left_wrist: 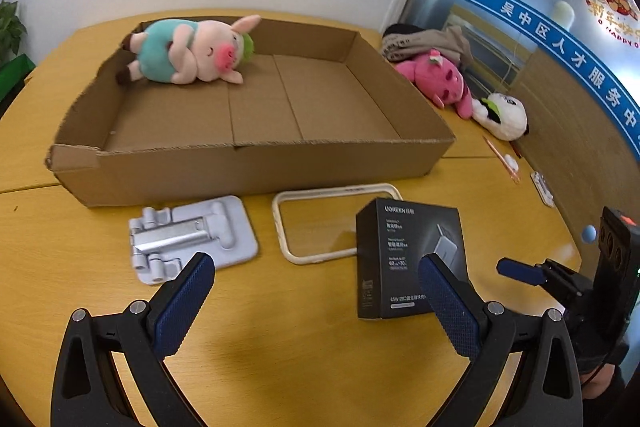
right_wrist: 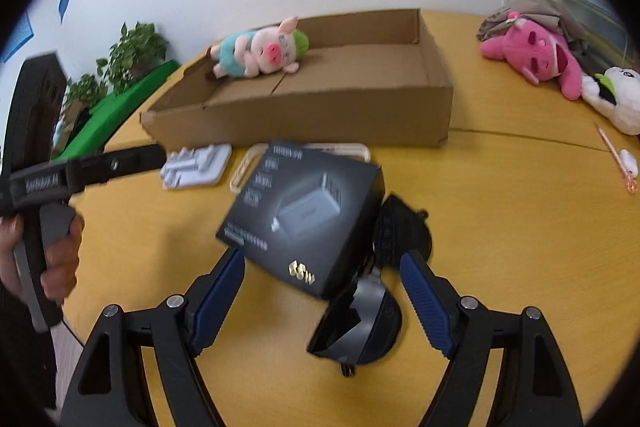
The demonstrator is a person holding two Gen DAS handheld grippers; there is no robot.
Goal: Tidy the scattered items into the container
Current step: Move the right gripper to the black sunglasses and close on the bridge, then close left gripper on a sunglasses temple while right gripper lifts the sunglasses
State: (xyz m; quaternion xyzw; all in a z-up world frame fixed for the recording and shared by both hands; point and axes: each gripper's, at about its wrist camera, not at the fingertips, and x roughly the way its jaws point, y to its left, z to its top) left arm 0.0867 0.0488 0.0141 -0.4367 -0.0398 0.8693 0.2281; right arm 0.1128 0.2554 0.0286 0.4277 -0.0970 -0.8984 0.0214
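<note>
A shallow cardboard box [left_wrist: 256, 167] [right_wrist: 320, 115] lies on the yellow table with a pig plush [left_wrist: 188, 53] [right_wrist: 262, 53] in its far left corner. In front of it lie a white phone stand [left_wrist: 190, 237] [right_wrist: 198, 167], a cream phone bumper [left_wrist: 320, 223] [right_wrist: 240, 175] and a black charger box [left_wrist: 408, 259] [right_wrist: 308, 215]. My left gripper [left_wrist: 316, 267] is open over the table, just short of the charger box. My right gripper [right_wrist: 324, 267] is open, with the charger box and dark sunglasses [right_wrist: 372, 311] between its fingers.
A pink plush [left_wrist: 440, 79] [right_wrist: 536, 55] and a white panda plush [left_wrist: 504, 115] [right_wrist: 616, 95] lie right of the box beside a bundle of cloth [left_wrist: 424, 41]. A pink pen [left_wrist: 500, 157] [right_wrist: 616, 163] lies near the table's right edge. Potted plants [right_wrist: 132, 55] stand at left.
</note>
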